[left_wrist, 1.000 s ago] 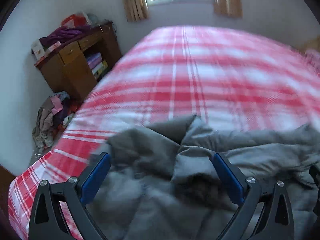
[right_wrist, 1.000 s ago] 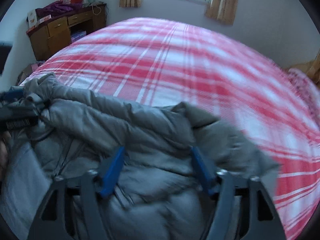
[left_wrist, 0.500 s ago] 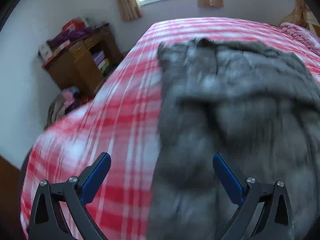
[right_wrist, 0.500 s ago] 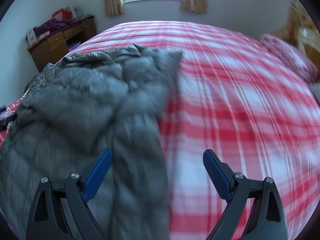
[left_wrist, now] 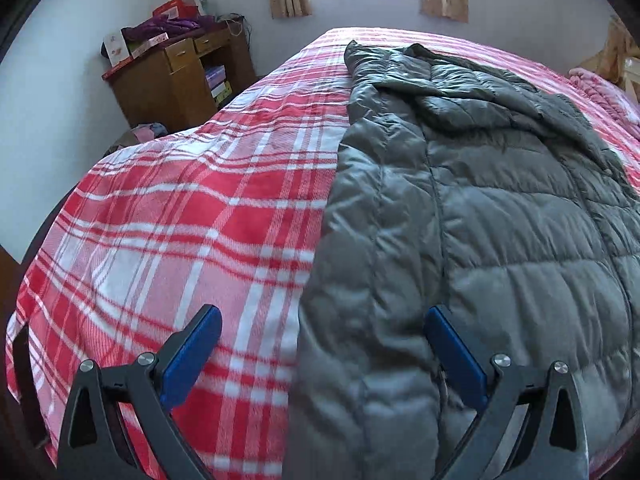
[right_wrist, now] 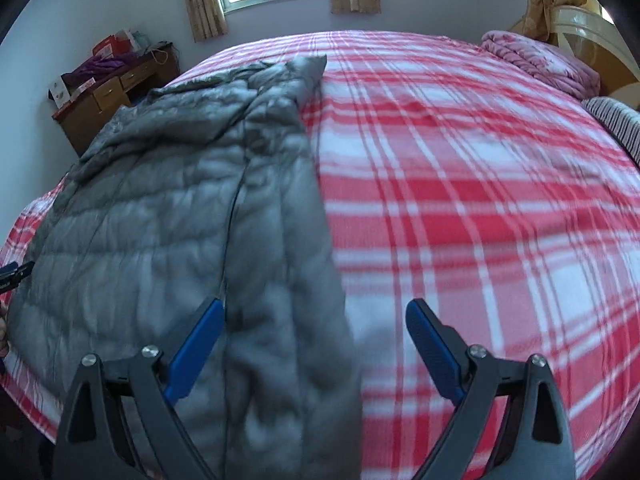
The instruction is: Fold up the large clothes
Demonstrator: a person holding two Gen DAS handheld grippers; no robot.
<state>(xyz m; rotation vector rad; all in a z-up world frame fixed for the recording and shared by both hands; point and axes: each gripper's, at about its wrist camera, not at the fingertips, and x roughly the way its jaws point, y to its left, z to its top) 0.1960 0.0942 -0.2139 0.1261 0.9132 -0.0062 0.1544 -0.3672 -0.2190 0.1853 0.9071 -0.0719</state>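
Left wrist view takes in the bed (left_wrist: 192, 216), covered in red and white plaid, filling most of the frame and running away toward the window. On it lies the jacket (left_wrist: 480, 220), a grey quilted puffer spread lengthwise, its near hem at the bed's front edge and its far end, probably the collar, up toward the window. In the right wrist view the jacket (right_wrist: 180, 208) covers the left part of the bed (right_wrist: 480, 200), with bare plaid to its right; that picture is smeared near the hem, so the edge there is hard to read.

Padded and air-filled, the jacket should be light but bulky, soft with some spring, and its shiny shell looks slick. A pinch on flat quilting would likely slide off, so the side seams, hem corners or a sleeve cuff are the better holds, taking a full bite of fabric.

A desk (left_wrist: 176, 72) piled with clutter stands against the left wall.

The left gripper (left_wrist: 322, 344) hovers over the jacket's left edge, jaws wide apart and holding nothing. The right gripper (right_wrist: 314, 336) hangs over the right edge, jaws likewise spread and empty.
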